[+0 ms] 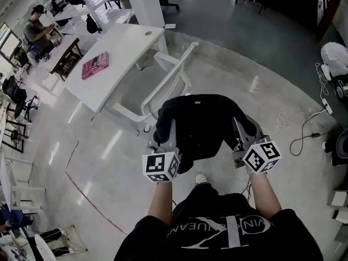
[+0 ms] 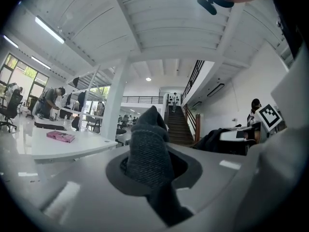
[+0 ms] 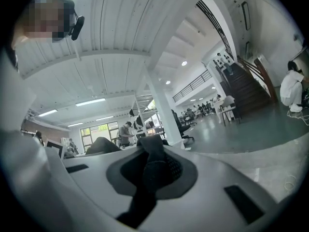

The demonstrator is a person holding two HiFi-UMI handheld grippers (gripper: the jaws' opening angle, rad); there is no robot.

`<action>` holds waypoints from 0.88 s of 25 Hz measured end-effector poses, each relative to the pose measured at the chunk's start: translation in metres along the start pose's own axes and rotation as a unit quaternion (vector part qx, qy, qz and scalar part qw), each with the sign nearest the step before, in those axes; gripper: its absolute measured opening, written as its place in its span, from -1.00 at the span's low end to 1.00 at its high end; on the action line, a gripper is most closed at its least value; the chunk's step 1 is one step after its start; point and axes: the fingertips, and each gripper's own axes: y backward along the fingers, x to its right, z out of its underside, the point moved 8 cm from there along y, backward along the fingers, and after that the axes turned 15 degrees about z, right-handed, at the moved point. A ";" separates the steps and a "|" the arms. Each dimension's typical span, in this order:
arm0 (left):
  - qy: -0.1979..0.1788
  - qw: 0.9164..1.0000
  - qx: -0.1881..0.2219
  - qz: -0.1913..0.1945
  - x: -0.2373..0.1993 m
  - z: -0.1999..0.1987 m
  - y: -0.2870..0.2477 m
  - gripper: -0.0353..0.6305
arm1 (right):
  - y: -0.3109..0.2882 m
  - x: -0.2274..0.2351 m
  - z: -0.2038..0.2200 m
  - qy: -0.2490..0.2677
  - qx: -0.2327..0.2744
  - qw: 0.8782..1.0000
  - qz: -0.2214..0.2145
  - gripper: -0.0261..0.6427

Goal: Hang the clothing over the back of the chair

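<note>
Clothing point(image 1: 198, 126), a dark garment, is gripped at two edges. The left gripper point(image 1: 164, 140) has its jaws nearly closed on a bunched fold of the knit fabric. The right gripper point(image 1: 243, 139) is clamped the same way on a thinner fold (each grip is plain in that gripper's own view). The garment hangs spread between the two grippers, in the air in front of the person. A white chair point(image 1: 175, 72) stands just beyond it, its back not yet covered. The chair is beside a white desk point(image 1: 117, 58) bearing a pink book point(image 1: 95, 65).
</note>
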 end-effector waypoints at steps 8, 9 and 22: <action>0.002 1.000 0.017 -0.019 -0.023 -0.009 -0.033 -0.69 | -0.054 0.008 -0.015 -0.006 0.003 0.999 -0.033 -0.81; 0.000 1.000 0.019 -0.021 -0.023 -0.010 -0.037 -0.69 | -0.060 0.008 -0.018 -0.005 0.004 0.999 -0.038 -0.81; -0.055 0.994 0.011 -0.099 -0.026 -0.027 -0.082 -0.69 | -0.160 0.011 -0.045 -0.017 -0.015 0.984 -0.178 -0.81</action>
